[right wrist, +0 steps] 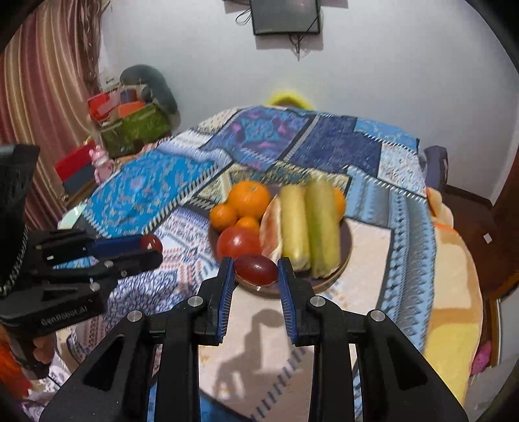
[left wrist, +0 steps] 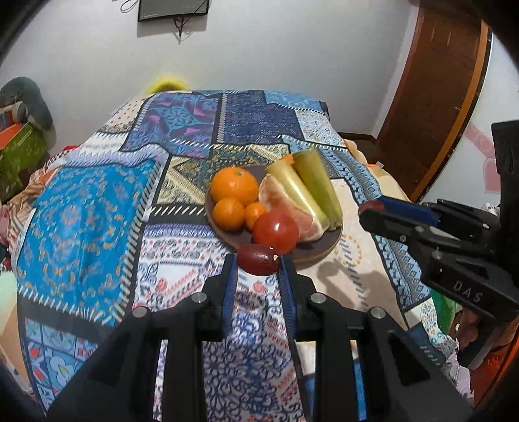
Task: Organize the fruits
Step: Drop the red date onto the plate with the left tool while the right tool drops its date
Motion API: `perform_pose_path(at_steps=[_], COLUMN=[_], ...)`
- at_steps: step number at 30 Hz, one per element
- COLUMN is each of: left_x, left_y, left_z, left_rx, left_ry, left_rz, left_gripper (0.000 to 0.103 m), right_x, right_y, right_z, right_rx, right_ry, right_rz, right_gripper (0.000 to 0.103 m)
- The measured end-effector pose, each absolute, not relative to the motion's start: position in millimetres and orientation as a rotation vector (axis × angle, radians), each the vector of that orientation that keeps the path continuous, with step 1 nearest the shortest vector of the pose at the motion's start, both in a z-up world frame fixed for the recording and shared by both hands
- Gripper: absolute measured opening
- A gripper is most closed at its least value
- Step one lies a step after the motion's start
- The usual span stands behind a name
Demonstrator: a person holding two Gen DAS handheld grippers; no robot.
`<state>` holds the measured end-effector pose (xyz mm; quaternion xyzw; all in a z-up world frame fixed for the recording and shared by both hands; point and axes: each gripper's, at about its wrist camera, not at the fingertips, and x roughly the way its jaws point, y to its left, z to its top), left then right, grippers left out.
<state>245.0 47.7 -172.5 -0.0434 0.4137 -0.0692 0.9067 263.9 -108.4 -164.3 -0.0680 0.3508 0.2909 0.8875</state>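
Left fingers (left wrist: 259,261): we see them closed on a dark red fruit (left wrist: 258,259), one blue pad on each side of it, just at the near rim of the plate (left wrist: 319,251).
Right fingers (right wrist: 255,266): they clamp a second dark red fruit (right wrist: 256,269) the same way, at the plate's near edge in the right wrist view.
Cross views: in the left view we see the right gripper (left wrist: 373,209) side-on, a red fruit at its tip; in the right view the left gripper (right wrist: 150,245) shows likewise.
Writing: we read "DAS" on the right gripper's body and "GenRobot.AI" on the left one's.
Plate: brown and round, it holds a large orange (left wrist: 234,185), two small ones (left wrist: 229,214), a tomato (left wrist: 275,231), a peeled citrus piece (left wrist: 285,204) and two green-yellow stalks (left wrist: 316,185) lying side by side.
Surface: a patchwork cloth (left wrist: 90,207), mostly blue, carries the plate; we cannot tell whether it covers a counter or a bed.
Beyond: a dark screen (right wrist: 286,16) hangs on the white wall, a wooden door (left wrist: 434,97) stands at right, and a green box (right wrist: 136,130) sits by striped curtains (right wrist: 48,84).
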Motion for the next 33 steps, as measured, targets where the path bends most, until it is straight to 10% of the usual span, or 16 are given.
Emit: perform_pose_path(at_steps=[33], left_x=[340], left_y=[58], left_z=[-204], left_rx=[-0.167], left_ry=[0.858], left_rz=[-0.164], left_gripper=[0.026], right_x=[331], right_y=[-78], right_z=[-203], right_rx=[-0.122], right_ry=[0.763], right_rz=[0.652], right_gripper=[0.025])
